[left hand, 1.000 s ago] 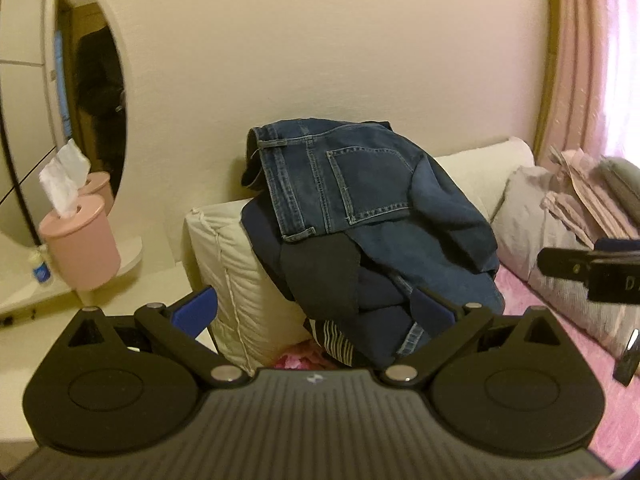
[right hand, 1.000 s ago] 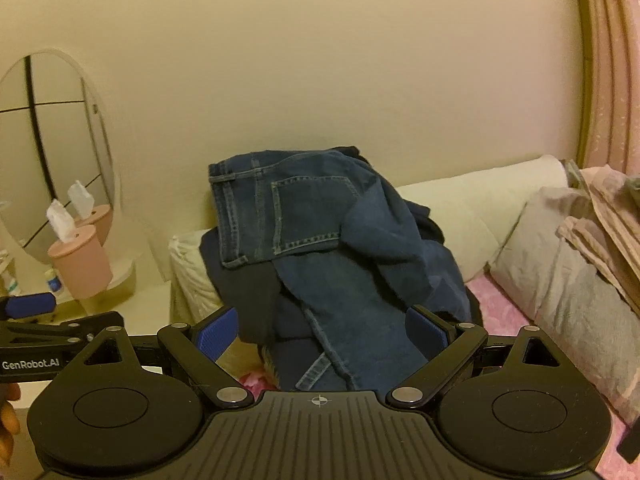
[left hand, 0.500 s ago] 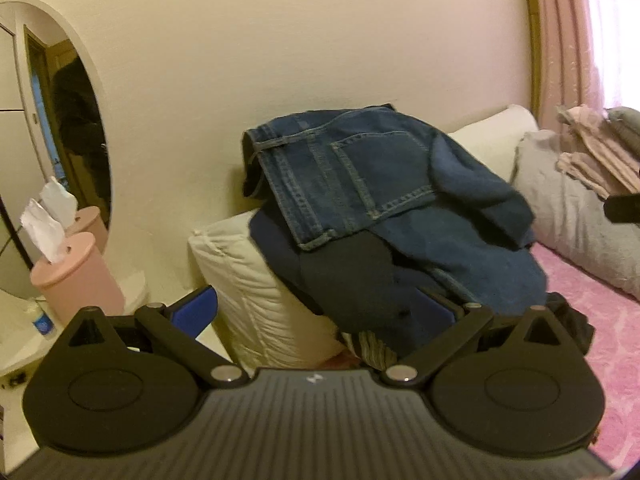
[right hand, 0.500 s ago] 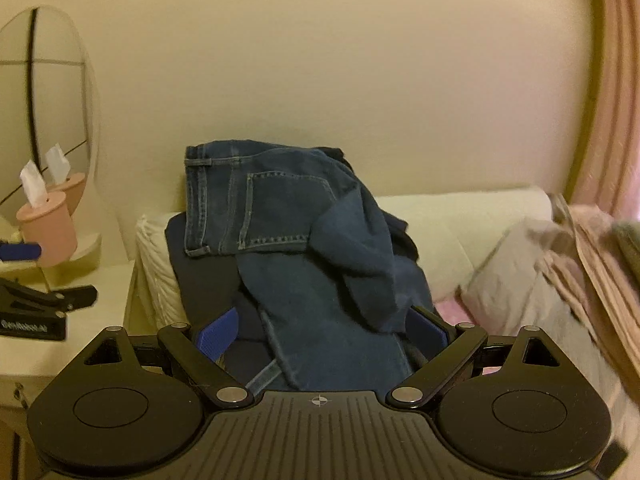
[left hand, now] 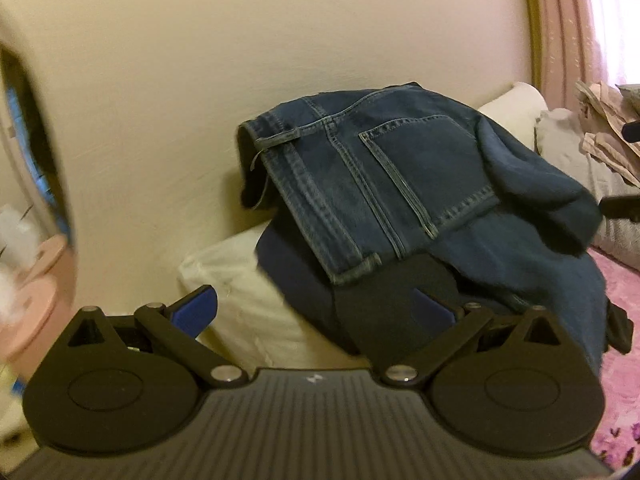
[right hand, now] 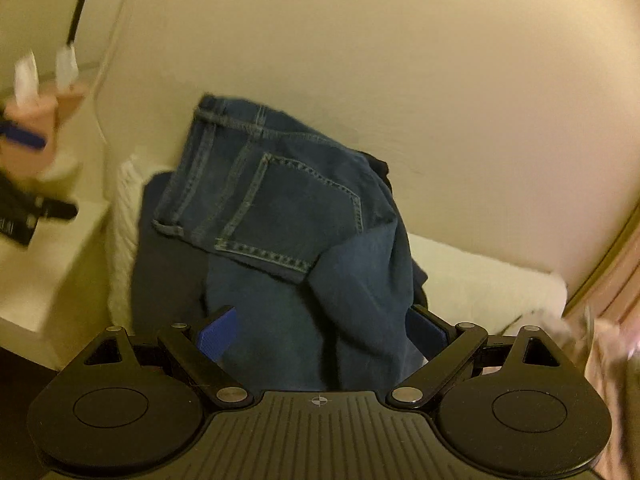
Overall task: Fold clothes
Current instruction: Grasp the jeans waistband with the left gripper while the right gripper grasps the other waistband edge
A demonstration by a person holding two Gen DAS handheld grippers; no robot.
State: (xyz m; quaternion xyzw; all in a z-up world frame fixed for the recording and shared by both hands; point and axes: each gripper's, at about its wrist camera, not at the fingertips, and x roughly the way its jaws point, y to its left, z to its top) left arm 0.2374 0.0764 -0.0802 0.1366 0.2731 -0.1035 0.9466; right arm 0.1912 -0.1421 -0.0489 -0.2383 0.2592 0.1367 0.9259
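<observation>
A heap of dark clothes leans on a cream pillow (left hand: 240,292) against the wall. Blue jeans (left hand: 372,184) (right hand: 276,208) lie on top, back pocket showing, over a dark navy garment (left hand: 384,312) (right hand: 168,264). My left gripper (left hand: 314,306) is open, its blue pads close in front of the heap's lower left part, nothing between them. My right gripper (right hand: 320,330) is open too, with the hanging jeans leg just beyond its pads. The left gripper (right hand: 24,200) also shows, blurred, at the left edge of the right wrist view.
A pink tissue holder (left hand: 28,300) and a round mirror (left hand: 32,152) stand on a white side table (right hand: 44,272) at left. Grey pillows with folded beige cloth (left hand: 600,136) and a pink bedspread (left hand: 620,292) lie to the right, below a pink curtain (left hand: 580,20).
Both grippers have moved closer to the heap, which now looms larger. The right wrist view has tilted and swung left; both stay open.
</observation>
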